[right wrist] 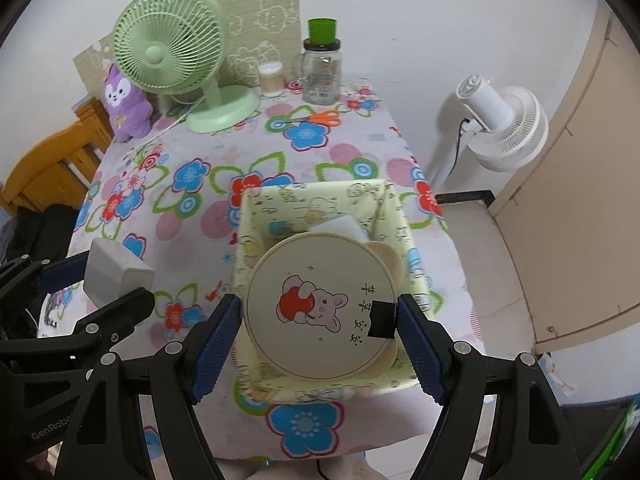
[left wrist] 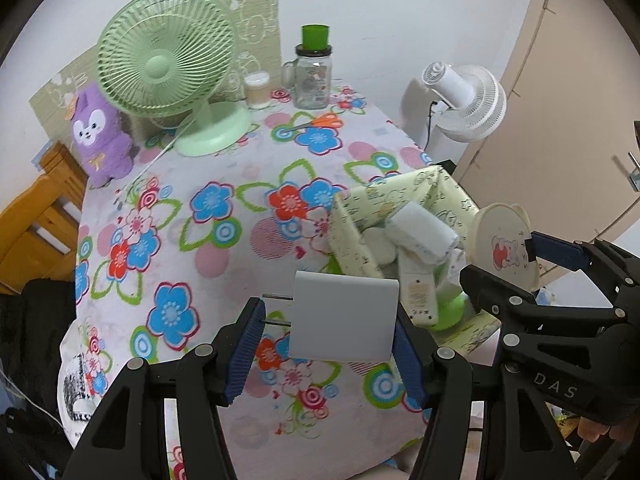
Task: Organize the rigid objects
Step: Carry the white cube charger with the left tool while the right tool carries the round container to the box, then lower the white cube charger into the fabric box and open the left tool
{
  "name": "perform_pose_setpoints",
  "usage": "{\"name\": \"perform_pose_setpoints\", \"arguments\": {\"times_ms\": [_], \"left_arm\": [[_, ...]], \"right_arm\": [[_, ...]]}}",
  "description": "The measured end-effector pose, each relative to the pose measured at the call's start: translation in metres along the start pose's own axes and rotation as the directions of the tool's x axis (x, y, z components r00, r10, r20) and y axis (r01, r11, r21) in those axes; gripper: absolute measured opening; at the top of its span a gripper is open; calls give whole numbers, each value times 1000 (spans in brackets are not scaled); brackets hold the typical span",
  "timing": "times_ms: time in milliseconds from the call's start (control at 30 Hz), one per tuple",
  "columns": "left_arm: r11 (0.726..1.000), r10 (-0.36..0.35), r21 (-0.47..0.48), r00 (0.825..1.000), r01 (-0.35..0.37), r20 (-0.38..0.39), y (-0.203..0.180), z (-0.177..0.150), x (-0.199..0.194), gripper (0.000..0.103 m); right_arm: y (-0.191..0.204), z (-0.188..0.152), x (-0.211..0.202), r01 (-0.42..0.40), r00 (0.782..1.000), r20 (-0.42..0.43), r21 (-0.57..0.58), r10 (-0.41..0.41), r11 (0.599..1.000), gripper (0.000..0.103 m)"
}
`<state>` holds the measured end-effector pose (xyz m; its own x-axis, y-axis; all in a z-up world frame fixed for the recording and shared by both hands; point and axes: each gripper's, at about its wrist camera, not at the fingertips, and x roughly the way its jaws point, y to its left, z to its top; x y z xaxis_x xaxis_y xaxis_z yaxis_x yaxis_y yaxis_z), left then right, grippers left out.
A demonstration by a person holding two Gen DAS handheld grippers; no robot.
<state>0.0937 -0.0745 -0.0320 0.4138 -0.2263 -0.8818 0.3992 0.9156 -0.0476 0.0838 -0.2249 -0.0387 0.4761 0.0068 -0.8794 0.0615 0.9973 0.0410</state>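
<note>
My left gripper (left wrist: 326, 344) is shut on a white plug adapter (left wrist: 344, 316), whose two metal prongs point at the left pad; it hangs above the flowered tablecloth (left wrist: 208, 248). My right gripper (right wrist: 320, 332) is shut on a round cream case (right wrist: 320, 304) with a rabbit-and-apple picture, held over a pale yellow fabric basket (right wrist: 316, 188). In the left wrist view the basket (left wrist: 400, 184) holds a white wrapped pack (left wrist: 424, 236), a remote control (left wrist: 418, 292) and a green item. The adapter (right wrist: 116, 272) and the left gripper (right wrist: 92, 280) show at the left of the right wrist view.
At the table's back stand a green desk fan (left wrist: 168, 56), a purple plush toy (left wrist: 100, 136), a small lidded cup (left wrist: 257, 90) and a glass jar (left wrist: 314, 76) topped by a green cup. Orange scissors (left wrist: 316, 124) lie nearby. A white floor fan (right wrist: 504, 128), a cupboard door and a wooden chair (left wrist: 36, 216) flank the table.
</note>
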Motion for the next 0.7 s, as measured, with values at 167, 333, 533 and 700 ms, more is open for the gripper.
{"name": "perform_pose_setpoints", "arguments": {"times_ms": [167,333,533,700], "left_arm": [[1000,-15,14,1000,15,1,-19,7,6,63],[999,-34,36,999,34,-9,-42,15,19,63],[998,-35,43,998,37,-42,-57,20,39,63],[997,-40,57,996,45,-79,-71,26,59,63]], "right_arm": [[-23,-2,1,8,1000,-6,26,-8,1000,79],[-49,-3,5,22,1000,-17,43,-21,999,79],[-76,-2,12,33,999,-31,73,-30,997,79],[-90,1,21,34,998,-46,82,-30,996,79]]}}
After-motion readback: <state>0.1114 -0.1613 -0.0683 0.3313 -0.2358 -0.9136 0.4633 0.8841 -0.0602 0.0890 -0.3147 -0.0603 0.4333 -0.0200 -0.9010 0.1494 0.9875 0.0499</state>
